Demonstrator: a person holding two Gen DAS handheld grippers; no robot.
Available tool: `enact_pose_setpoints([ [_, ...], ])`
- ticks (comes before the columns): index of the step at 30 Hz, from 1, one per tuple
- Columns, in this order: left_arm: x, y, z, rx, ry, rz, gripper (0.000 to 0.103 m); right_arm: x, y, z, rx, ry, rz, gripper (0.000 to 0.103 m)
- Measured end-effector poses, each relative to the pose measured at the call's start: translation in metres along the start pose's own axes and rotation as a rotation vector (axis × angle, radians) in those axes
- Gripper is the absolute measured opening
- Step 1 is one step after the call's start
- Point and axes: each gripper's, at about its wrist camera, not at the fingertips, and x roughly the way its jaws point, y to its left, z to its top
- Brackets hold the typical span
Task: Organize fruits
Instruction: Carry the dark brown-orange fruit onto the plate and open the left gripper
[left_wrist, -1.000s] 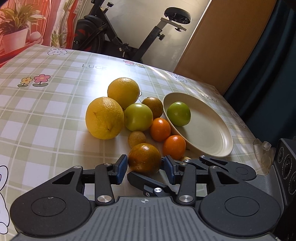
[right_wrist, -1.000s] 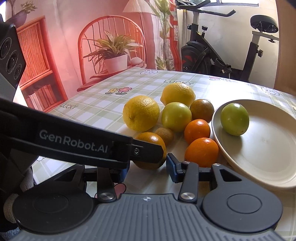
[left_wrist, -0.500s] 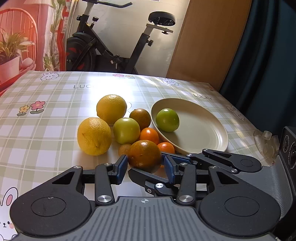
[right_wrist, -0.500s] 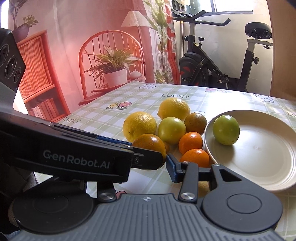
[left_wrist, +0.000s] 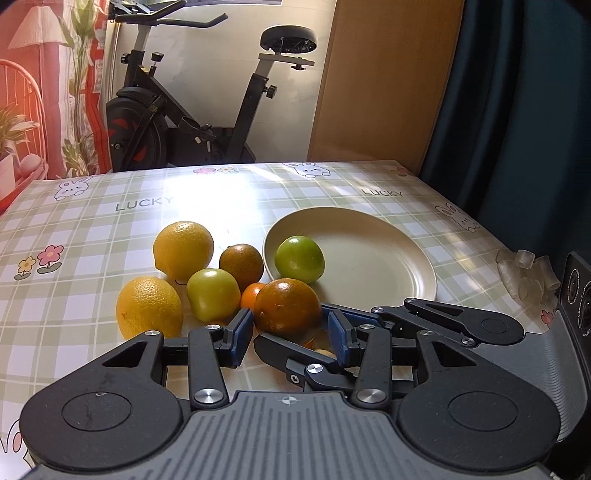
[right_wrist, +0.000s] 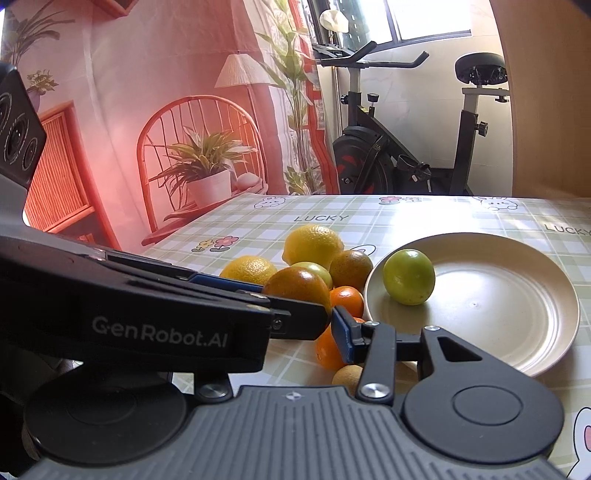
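A brownish-orange citrus (left_wrist: 287, 306) hangs above the checked tablecloth, and my left gripper (left_wrist: 288, 330) is shut on it with a blue pad on each side. My right gripper (right_wrist: 295, 325) comes in from the right, crossing the left one. Its fingers (left_wrist: 461, 321) clamp the same fruit low down. In the right wrist view its left finger is hidden behind the left gripper's body. A cream plate (left_wrist: 388, 266) lies to the right and holds one green fruit (left_wrist: 299, 259).
On the cloth left of the plate sit two yellow citrus (left_wrist: 183, 249) (left_wrist: 149, 308), a green apple (left_wrist: 213, 293), a brownish orange (left_wrist: 241, 261), small oranges (right_wrist: 346, 301) and a tan fruit (right_wrist: 347, 376). Clear plastic bits (left_wrist: 524, 273) lie near the right table edge. An exercise bike (left_wrist: 192, 110) stands beyond.
Both grippers have risen together with the brownish-orange citrus, which has left the cloth. Both views have tipped up to show more of the room, and the left one has rolled level.
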Motion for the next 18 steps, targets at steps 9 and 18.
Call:
enact_pose_setpoints([
  [9, 0.016, -0.013, 0.013, 0.041, 0.012, -0.029, 0.046, -0.006, -0.021, 0.005, 0.059, -0.040, -0.050, 0.046],
  [18, 0.033, -0.017, 0.022, 0.039, 0.023, -0.039, 0.047, -0.002, -0.038, 0.009, 0.083, -0.051, -0.080, 0.046],
])
